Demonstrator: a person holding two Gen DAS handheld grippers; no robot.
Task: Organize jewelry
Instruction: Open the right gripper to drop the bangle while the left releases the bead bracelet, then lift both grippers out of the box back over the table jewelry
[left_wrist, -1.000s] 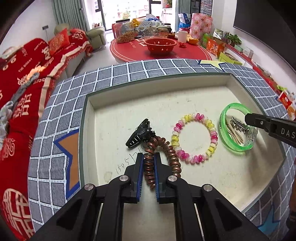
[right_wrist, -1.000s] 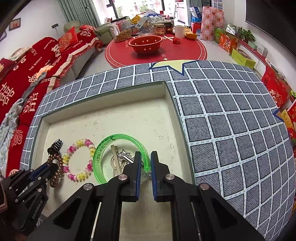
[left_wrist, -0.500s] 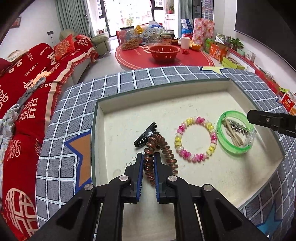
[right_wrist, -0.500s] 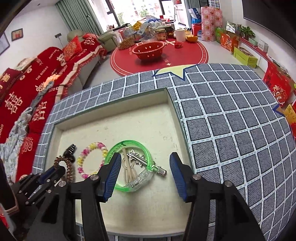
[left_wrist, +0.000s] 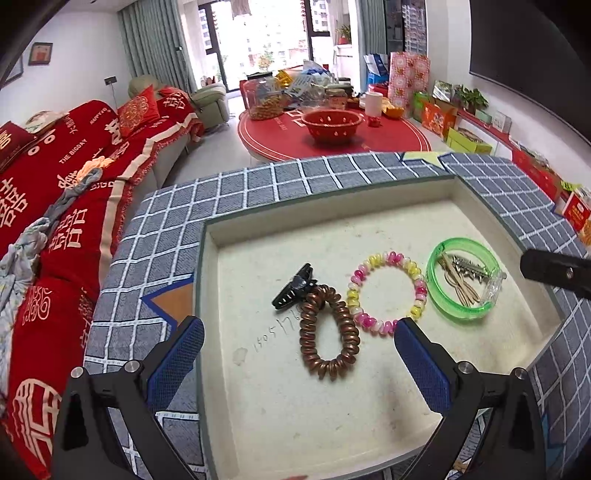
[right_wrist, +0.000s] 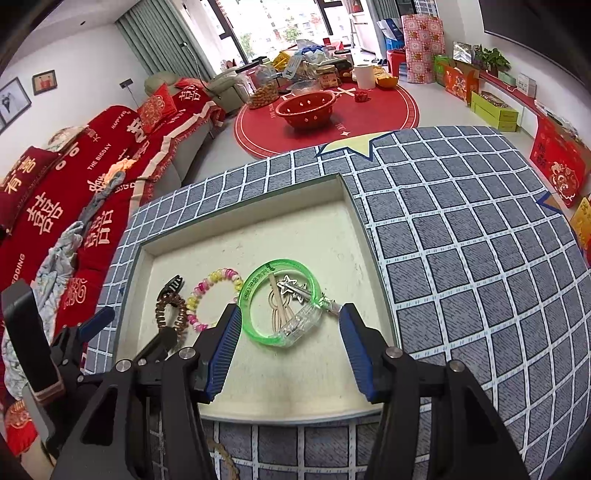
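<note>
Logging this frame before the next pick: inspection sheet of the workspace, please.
Surface: shallow cream tray set in a grey checked cover.
Job's things: brown coil tie touching black claw clip; pink-yellow bead bracelet; green bangle ringing silver star clip and wooden pins.
Clutter: handwritten digits on the tray floor.
Grippers: left gripper just opened wide, nothing between its fingers; right gripper open, straddling the bangle.
Cables: nothing seen.
Surroundings: red sofa, red round table.

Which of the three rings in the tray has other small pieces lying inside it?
The green bangle, at the right end of the row in the left view: hairpins lie inside it. The brown coil tie and beaded bracelet enclose only bare tray.
</note>
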